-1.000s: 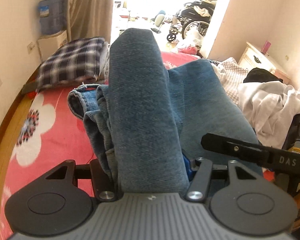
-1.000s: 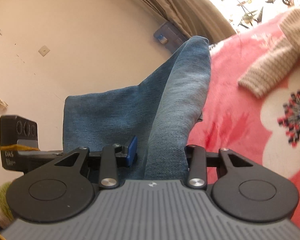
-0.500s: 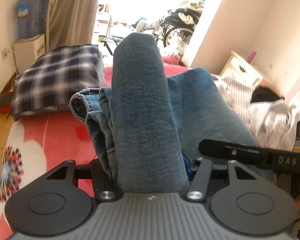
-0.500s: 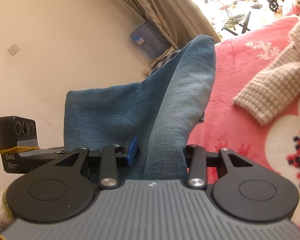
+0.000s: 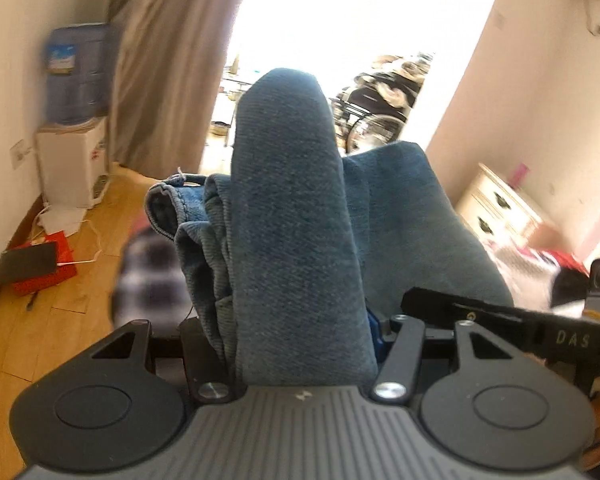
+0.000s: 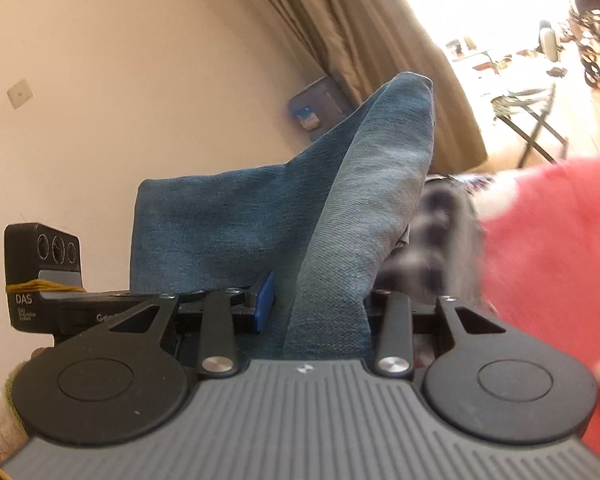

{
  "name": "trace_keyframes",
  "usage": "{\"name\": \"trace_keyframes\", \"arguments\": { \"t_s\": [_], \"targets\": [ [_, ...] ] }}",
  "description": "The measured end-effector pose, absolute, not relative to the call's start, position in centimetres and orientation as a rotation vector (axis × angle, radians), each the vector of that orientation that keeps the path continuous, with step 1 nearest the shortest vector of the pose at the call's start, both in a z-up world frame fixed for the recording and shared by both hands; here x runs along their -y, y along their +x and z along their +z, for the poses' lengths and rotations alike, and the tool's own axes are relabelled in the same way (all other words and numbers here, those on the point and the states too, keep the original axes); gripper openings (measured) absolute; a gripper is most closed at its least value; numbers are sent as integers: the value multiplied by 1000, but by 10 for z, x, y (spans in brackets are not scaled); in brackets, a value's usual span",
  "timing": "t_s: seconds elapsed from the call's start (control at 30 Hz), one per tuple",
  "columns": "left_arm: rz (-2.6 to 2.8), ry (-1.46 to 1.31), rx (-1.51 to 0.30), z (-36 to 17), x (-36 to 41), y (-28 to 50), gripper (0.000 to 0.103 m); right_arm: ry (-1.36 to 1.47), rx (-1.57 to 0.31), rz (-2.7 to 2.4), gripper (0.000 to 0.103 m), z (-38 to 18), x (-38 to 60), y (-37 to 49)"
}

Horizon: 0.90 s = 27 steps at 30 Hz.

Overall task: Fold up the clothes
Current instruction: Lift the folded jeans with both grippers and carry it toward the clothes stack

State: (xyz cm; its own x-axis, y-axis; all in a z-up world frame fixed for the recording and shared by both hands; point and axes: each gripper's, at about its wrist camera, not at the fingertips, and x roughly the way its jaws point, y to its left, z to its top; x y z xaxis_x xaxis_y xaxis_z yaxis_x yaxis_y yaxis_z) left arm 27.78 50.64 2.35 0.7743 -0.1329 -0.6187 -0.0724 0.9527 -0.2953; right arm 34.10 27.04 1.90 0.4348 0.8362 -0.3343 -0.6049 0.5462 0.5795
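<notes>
Both tongs, left (image 5: 296,344) and right (image 6: 324,312), pinch thick blue denim jeans (image 5: 288,220) (twill-ribbed folds).

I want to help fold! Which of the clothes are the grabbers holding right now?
The blue jeans. Both the left gripper and right gripper pinch them. The checked cloth just lies below, untouched.

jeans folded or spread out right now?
Folded, at least partly: the jeans hang bunched in layers, pinched by the left gripper and right gripper. How neatly, cannot tell.
</notes>
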Motion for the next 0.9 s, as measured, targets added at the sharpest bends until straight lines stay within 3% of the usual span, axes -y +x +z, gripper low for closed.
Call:
{"name": "trace_keyframes", "arguments": {
  "t_s": [0.3,0.5,0.63,0.77,0.9],
  "targets": [
    [-11,-397,-681,-4,-586,335,57,354,-696,955,34,10,-333,407],
    [-85,-487,-701,-66,-620,361,59,426,-767,922,34,-18,-336,435],
    [-117,-546,-699,-103,-642,372,66,520,-872,883,25,-63,-330,459],
    [-186,-658,-694,-102,-662,377,64,645,-907,902,23,-74,-320,468],
    [-215,-789,-761,-112,-689,391,70,683,-943,895,23,-74,-315,471]
  ]
}}
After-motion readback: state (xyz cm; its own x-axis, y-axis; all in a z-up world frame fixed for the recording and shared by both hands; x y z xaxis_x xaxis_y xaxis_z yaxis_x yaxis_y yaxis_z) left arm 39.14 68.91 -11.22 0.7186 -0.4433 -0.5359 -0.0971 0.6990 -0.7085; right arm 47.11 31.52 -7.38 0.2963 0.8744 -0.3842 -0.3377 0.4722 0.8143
